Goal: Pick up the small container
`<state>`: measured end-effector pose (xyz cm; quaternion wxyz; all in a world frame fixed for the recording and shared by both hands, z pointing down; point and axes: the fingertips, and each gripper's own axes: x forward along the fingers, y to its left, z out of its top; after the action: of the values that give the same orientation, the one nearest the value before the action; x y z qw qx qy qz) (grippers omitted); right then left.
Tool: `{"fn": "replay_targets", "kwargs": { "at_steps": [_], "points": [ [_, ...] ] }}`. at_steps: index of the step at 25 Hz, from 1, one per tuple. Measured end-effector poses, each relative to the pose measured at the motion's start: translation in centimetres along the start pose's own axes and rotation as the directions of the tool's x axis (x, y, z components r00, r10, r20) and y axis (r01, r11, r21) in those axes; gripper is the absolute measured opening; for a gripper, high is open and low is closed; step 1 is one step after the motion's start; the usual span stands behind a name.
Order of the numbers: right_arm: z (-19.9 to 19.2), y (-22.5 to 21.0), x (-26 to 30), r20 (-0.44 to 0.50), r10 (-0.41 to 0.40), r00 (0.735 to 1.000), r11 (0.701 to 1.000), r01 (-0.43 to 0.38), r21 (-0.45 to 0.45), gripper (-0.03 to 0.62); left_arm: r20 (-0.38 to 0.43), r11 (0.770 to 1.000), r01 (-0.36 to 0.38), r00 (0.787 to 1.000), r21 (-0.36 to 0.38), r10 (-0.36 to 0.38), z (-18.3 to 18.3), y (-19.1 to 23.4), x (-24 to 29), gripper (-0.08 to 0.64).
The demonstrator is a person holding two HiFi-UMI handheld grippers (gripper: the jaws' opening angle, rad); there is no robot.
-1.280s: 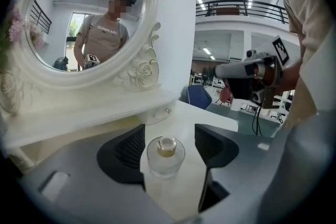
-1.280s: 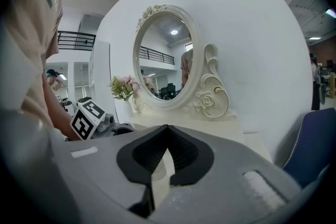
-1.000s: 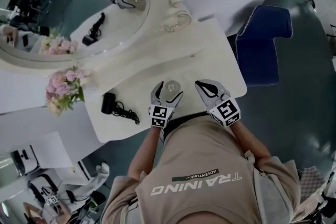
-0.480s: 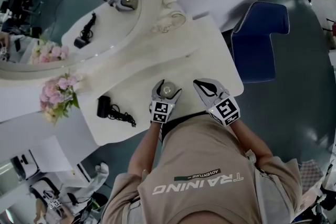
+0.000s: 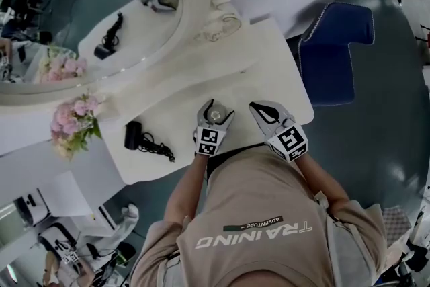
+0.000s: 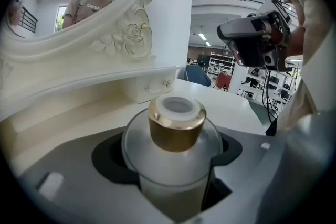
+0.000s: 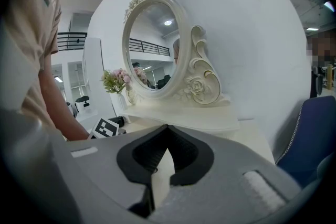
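Gold-capped and frosted, the small container (image 6: pixel 177 157) stands upright on the white tabletop (image 5: pixel 269 60), close to its near edge and right in front of us. Our left gripper (image 5: pixel 216 112) is set around it: the round body sits between the two grey fingers (image 6: pixel 63 170), inside their dark curved hollows, and the fingers are closing on it. A sliver of dark pad shows on either side of the glass, so we cannot say they press on it. Our right gripper (image 5: pixel 256 106) hovers just beside the left one, over the same edge of the tabletop. Its fingers (image 7: pixel 241 165) meet at the tips and hold nothing, with only the pale tabletop showing through the slit between them. Farther back stands an oval mirror (image 5: pixel 87 17) in a carved cream frame. A bunch of pink flowers (image 5: pixel 75 119) is at its left end. A black corded device (image 5: pixel 136 136) lies on the tabletop well to the left of the container. A blue chair (image 5: pixel 334 54) stands on the floor to the right.
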<state>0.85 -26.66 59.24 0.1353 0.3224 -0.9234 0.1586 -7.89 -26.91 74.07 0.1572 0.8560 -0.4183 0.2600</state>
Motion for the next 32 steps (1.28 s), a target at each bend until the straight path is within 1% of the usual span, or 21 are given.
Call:
{"fn": "replay_targets", "kwargs": {
  "at_steps": [5, 10, 13, 17, 23, 32],
  "points": [
    [0.4, 0.4, 1.0, 0.002, 0.028, 1.000, 1.000, -0.028, -0.014, 0.003, -0.011, 1.000, 0.000, 1.000, 0.020, 0.000, -0.1, 0.1, 0.0, 0.370],
    [0.5, 0.3, 1.1, -0.001, 0.033, 0.999, 0.999, -0.033, -0.016, 0.003, -0.033, 0.999, 0.028, 0.999, 0.025, -0.027, -0.3, -0.4, -0.6, 0.367],
    [0.2, 0.3, 1.0, -0.010, 0.037, 0.999, 0.999, -0.037, -0.020, 0.003, -0.023, 0.999, 0.035, 0.999, 0.021, -0.035, 0.0, -0.9, -1.3, 0.367],
    [0.3, 0.8, 1.3, -0.016, 0.047, 0.999, 0.998, -0.048, -0.033, 0.003, 0.003, 0.999, 0.034, 0.999, 0.017, -0.034, 0.9, -1.1, -2.6, 0.365],
    [1.4, 2.5, 2.0, -0.003, 0.053, 0.999, 0.997, -0.053, -0.048, 0.003, 0.010, 1.000, 0.020, 1.000, -0.002, -0.020, 2.2, -0.7, -5.0, 0.365],
    [3.4, 6.2, 2.8, 0.019, 0.050, 0.999, 0.997, -0.049, -0.062, 0.003, 0.034, 1.000, 0.002, 0.999, 0.018, -0.003, 5.4, 1.0, -10.3, 0.365]
  ]
}}
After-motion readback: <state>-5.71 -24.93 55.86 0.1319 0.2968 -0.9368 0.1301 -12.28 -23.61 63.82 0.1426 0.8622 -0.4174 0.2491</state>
